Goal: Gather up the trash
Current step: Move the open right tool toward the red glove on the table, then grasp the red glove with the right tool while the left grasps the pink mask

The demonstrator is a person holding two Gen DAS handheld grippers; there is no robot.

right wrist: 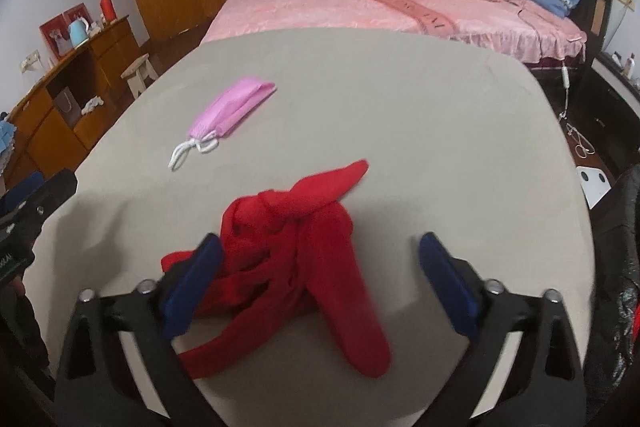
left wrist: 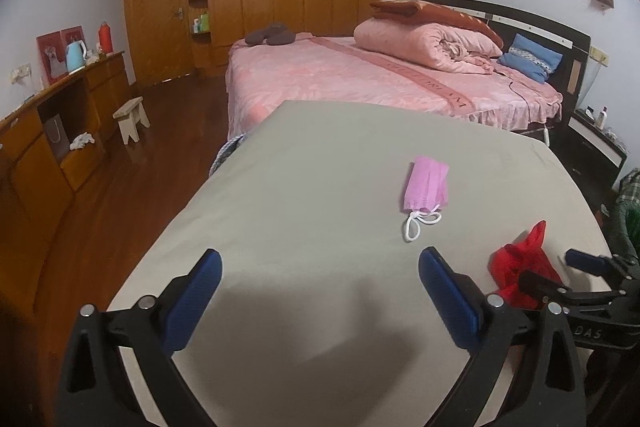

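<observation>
A folded pink face mask (left wrist: 427,187) with white ear loops lies on the grey table (left wrist: 300,187); it also shows in the right wrist view (right wrist: 230,109). A knotted red plastic bag (right wrist: 304,247) lies near the table's front, also seen in the left wrist view (left wrist: 520,267). My left gripper (left wrist: 320,287) is open and empty, short of the mask and to its left. My right gripper (right wrist: 320,275) is open, its fingers on either side of the red bag; its left pad (right wrist: 192,283) is right against the bag. The right gripper also shows in the left wrist view (left wrist: 568,273).
A pink bed (left wrist: 380,79) with a rolled quilt stands beyond the table. A wooden sideboard (left wrist: 60,131) with a kettle runs along the left wall, and a small stool (left wrist: 132,119) stands on the wood floor. A dark nightstand (left wrist: 596,143) is at right.
</observation>
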